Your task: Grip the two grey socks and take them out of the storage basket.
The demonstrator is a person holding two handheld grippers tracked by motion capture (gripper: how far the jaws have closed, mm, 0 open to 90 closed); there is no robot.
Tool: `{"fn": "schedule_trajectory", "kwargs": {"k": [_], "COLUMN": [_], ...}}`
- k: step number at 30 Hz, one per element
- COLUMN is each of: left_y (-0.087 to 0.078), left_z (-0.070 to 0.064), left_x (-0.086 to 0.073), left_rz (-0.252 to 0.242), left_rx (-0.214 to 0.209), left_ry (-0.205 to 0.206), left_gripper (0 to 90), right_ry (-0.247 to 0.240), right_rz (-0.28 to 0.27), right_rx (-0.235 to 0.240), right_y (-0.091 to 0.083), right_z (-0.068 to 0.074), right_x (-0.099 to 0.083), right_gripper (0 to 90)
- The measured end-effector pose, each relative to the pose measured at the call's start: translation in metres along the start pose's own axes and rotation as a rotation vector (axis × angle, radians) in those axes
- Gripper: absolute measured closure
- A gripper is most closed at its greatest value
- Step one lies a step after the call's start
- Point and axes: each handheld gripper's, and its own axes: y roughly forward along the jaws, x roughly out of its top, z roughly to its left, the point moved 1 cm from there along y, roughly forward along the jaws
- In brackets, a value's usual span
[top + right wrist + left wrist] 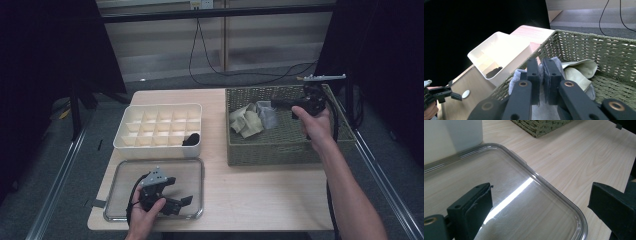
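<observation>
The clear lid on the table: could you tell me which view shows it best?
The high view shows the whole clear lid under the left gripper. The left gripper view shows one rounded corner close up; the right gripper view shows it faintly.

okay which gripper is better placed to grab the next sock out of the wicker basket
Right, probably. The right gripper is already over the wicker basket, its jaws nearly closed beside the grey sock. The left gripper sits open over the clear lid, far across the table.

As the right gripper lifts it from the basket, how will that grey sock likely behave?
The grey sock looks like soft knit, so it will probably droop and fold. It seems light, and its fabric should grip the right gripper pads. It may drag the beige socks it touches.
</observation>
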Motion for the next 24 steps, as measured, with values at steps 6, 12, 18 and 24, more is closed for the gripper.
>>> {"fn": "schedule_trajectory", "kwargs": {"k": [6, 12, 18, 24], "left_y": [0.0, 0.0, 0.0, 0.0], "left_z": [0.0, 0.0, 0.0, 0.0], "left_x": [0.0, 0.0, 0.0, 0.0], "left_rz": [-0.012, -0.009, -0.007, -0.008], "left_rx": [-0.003, -0.004, 0.001, 0.0], "left_ry": [-0.009, -0.003, -0.003, -0.001], "left_gripper": [4.8, 4.8, 4.7, 4.8], "right_ry": [-0.009, -0.017, -0.034, -0.049], "right_rz": [-0.013, -0.028, -0.04, -0.044], "right_rx": [0.012, 0.024, 0.039, 0.049], "right_y": [-0.006, -0.013, -0.021, -0.026], "right_z": [0.007, 0.014, 0.025, 0.035], "right_x": [0.001, 0.003, 0.004, 0.002], "right_gripper": [84.7, 84.8, 84.8, 84.8]}}
